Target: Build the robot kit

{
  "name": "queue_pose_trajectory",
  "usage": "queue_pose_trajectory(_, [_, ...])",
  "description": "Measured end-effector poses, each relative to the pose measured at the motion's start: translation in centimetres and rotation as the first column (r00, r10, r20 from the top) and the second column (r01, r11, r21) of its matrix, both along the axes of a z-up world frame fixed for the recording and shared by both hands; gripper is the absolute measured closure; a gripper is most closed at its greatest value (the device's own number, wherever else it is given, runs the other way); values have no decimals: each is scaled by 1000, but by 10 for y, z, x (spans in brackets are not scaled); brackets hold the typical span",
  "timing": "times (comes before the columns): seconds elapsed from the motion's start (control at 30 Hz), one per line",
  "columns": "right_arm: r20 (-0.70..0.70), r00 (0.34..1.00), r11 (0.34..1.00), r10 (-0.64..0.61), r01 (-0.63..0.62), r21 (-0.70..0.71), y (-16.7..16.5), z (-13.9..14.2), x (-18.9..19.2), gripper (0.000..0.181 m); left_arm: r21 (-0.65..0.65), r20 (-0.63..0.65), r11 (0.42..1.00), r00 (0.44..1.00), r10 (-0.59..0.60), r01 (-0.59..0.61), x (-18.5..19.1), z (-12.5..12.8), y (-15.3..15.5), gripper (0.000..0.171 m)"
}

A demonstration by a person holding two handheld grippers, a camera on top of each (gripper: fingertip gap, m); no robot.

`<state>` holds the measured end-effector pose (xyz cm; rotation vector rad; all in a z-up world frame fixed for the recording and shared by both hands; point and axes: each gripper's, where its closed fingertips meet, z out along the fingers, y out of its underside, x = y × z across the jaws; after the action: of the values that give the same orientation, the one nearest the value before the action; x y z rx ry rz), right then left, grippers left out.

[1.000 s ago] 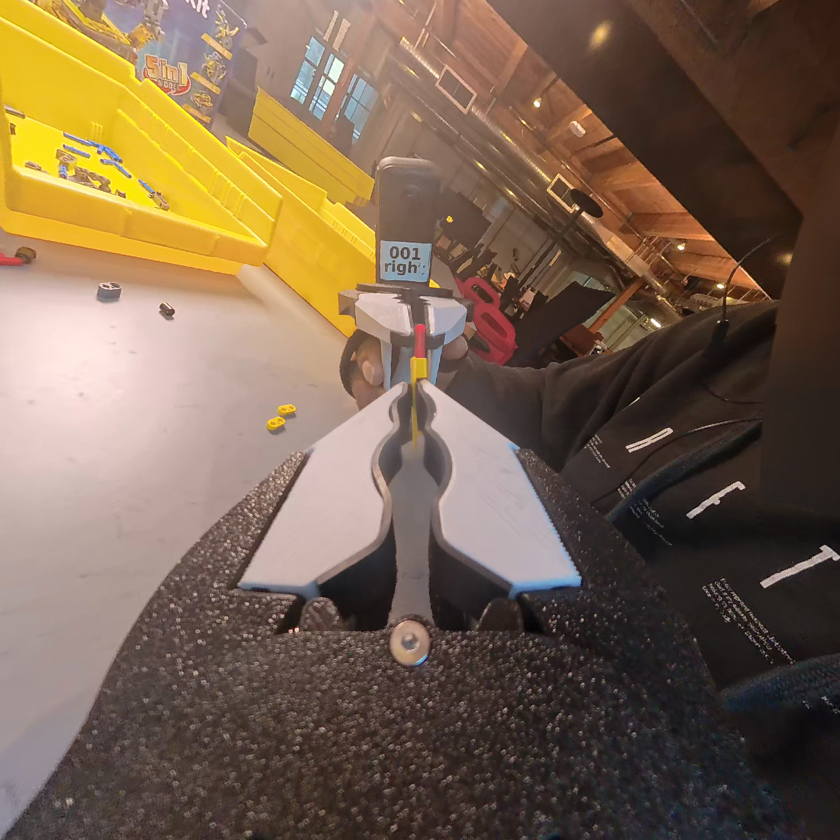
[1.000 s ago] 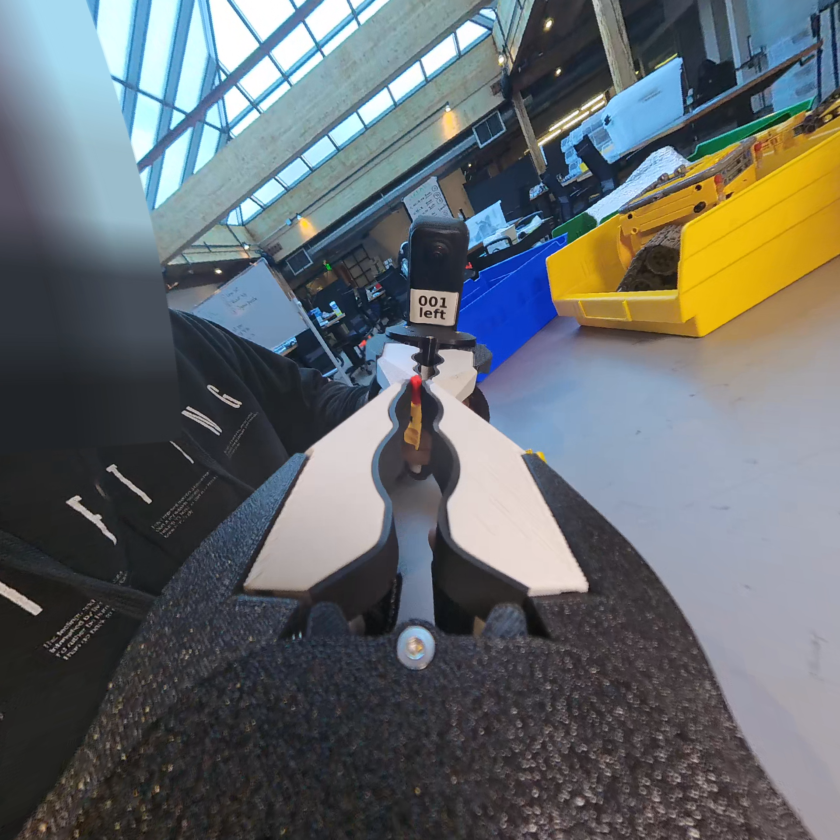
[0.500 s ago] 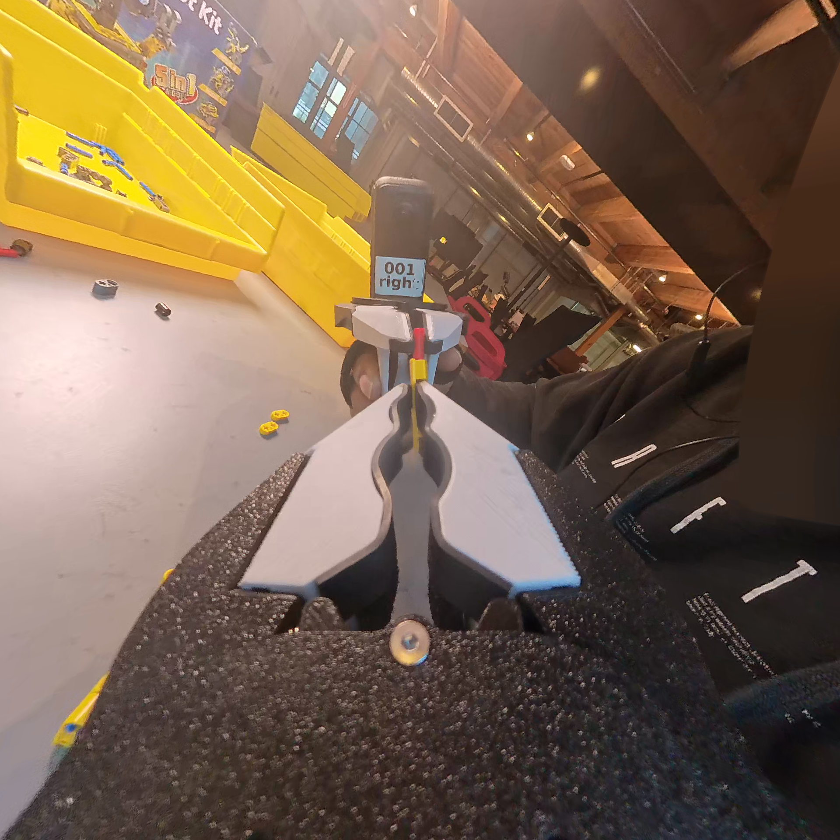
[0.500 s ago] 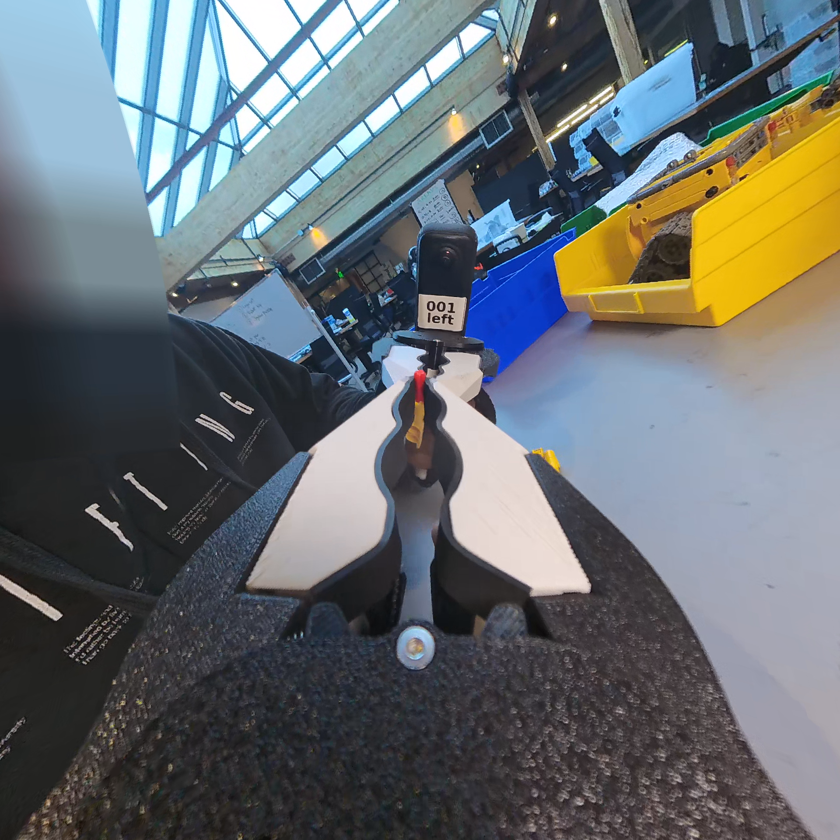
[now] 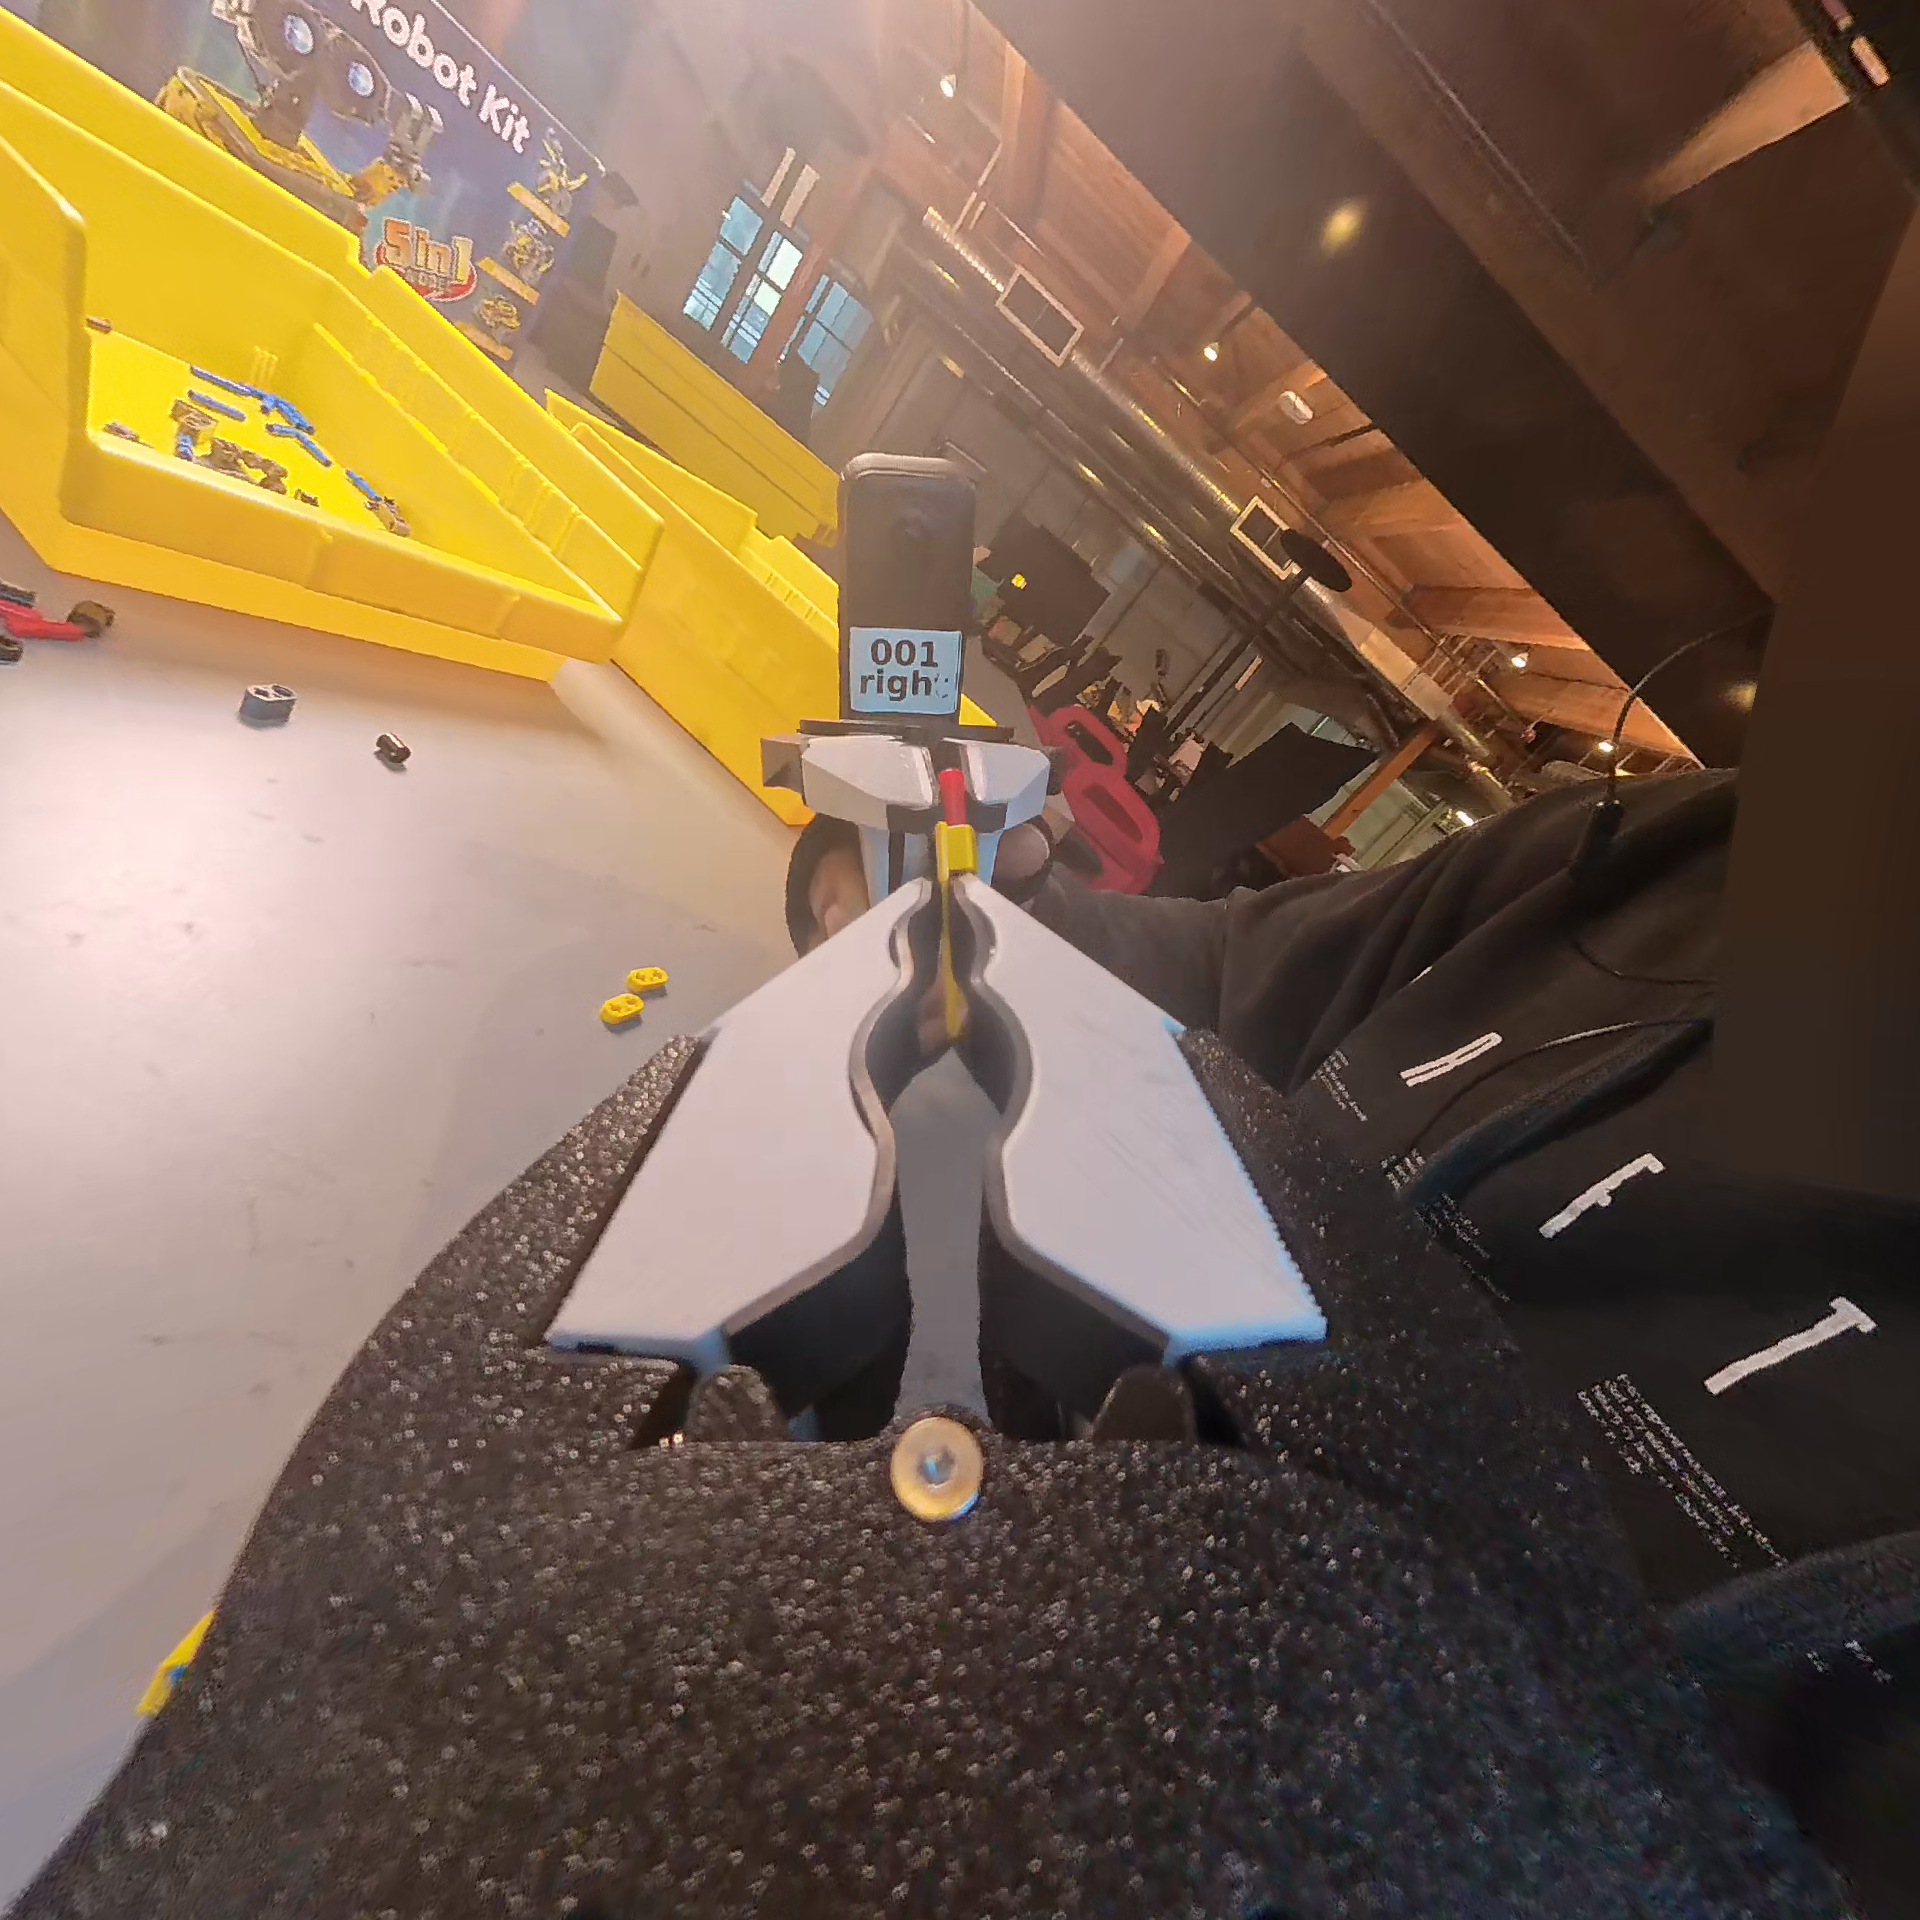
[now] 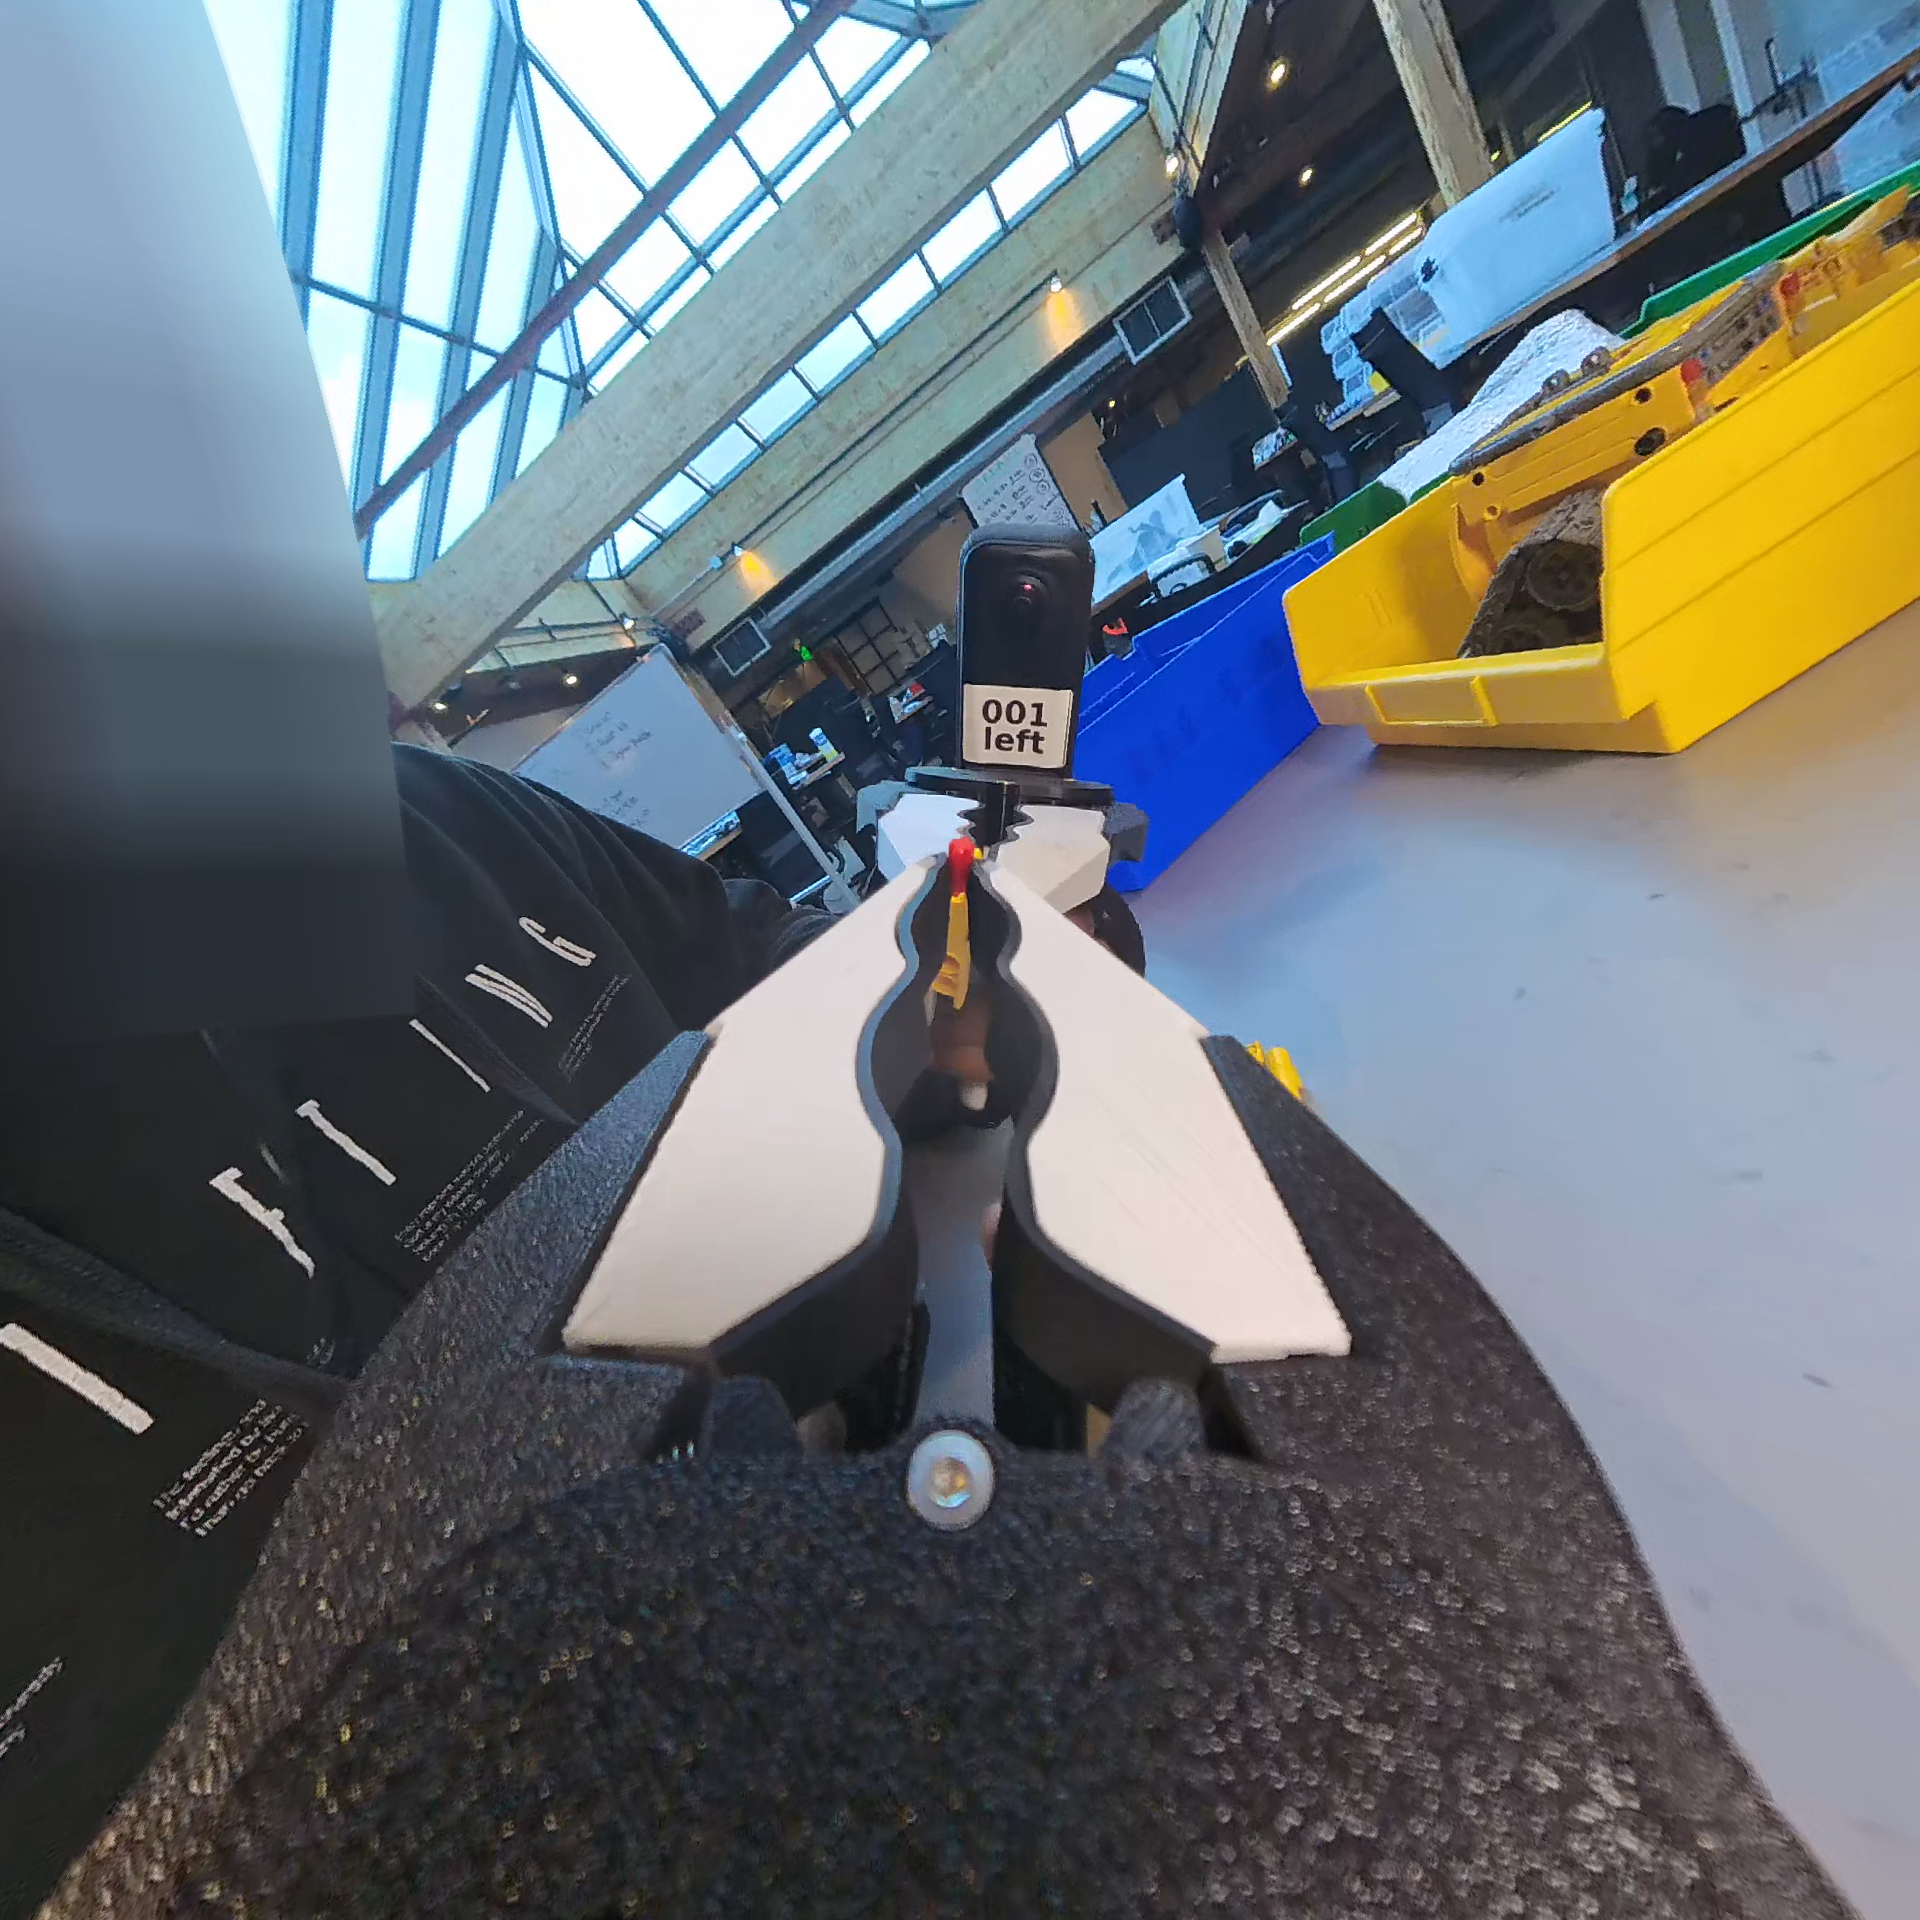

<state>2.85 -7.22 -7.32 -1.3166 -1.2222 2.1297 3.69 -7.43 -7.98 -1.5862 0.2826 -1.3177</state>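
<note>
Two claws meet tip to tip: left claw (image 5: pixel 943 883) and right claw (image 6: pixel 961 883) both clamped on one yellow-and-red pin piece (image 5: pixel 948 847) above the worktop (image 5: pixel 260 935).

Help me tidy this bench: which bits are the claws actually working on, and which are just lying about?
In use:
- left claw and right claw, both shut, tip to tip
- yellow-and-red piece pinched between them

Lying about:
- two yellow links, dark grey piece, small black piece on the table
- yellow bin of blue bits
- yellow bin with a tracked part, blue bin
</note>
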Motion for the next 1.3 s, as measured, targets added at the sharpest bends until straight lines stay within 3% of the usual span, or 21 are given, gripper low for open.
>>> queue_pose_trajectory(0.1, [5,1000,1000,-1,1,28,-1,-1,1,177,1,-36,1000,999,-17,17,2,-3,0,171])
queue_pose_trajectory(0.23, [-11,993,956,-115,114,272,8,-6,-1,175,-34,-60,999,998,-36,34,0,-10,6,171])
queue_pose_trajectory(0.3, [-73,980,893,-183,197,405,14,1,0,152,-61,-45,998,999,-19,17,-3,-14,9,171])
queue_pose_trajectory(0.37, [-129,963,778,-237,267,569,17,2,1,141,-104,24,994,1000,-15,17,-7,-14,11,171])
queue_pose_trajectory(0.47, [-174,941,536,-291,311,785,13,-12,-4,120,-164,122,986,992,-7,27,-11,-12,14,171])
queue_pose_trajectory(0.57, [-240,913,304,-330,343,889,8,-16,-13,111,-215,215,975,976,-11,58,-10,-11,16,171])
queue_pose_trajectory(0.63, [-257,903,220,-344,344,913,8,-18,-18,111,-235,261,969,965,-13,77,-9,-10,16,171])
queue_pose_trajectory(0.87, [-267,896,189,-355,349,918,9,-22,-21,127,-253,291,962,957,-21,98,-7,-9,13,171])
queue_pose_trajectory(1.17, [-207,917,263,-341,305,916,6,-30,-20,131,-295,330,947,944,-26,129,-7,-16,12,171])
queue_pose_trajectory(1.3, [-220,918,222,-330,302,927,4,-32,-19,134,-303,337,942,941,-32,141,-7,-18,11,171])
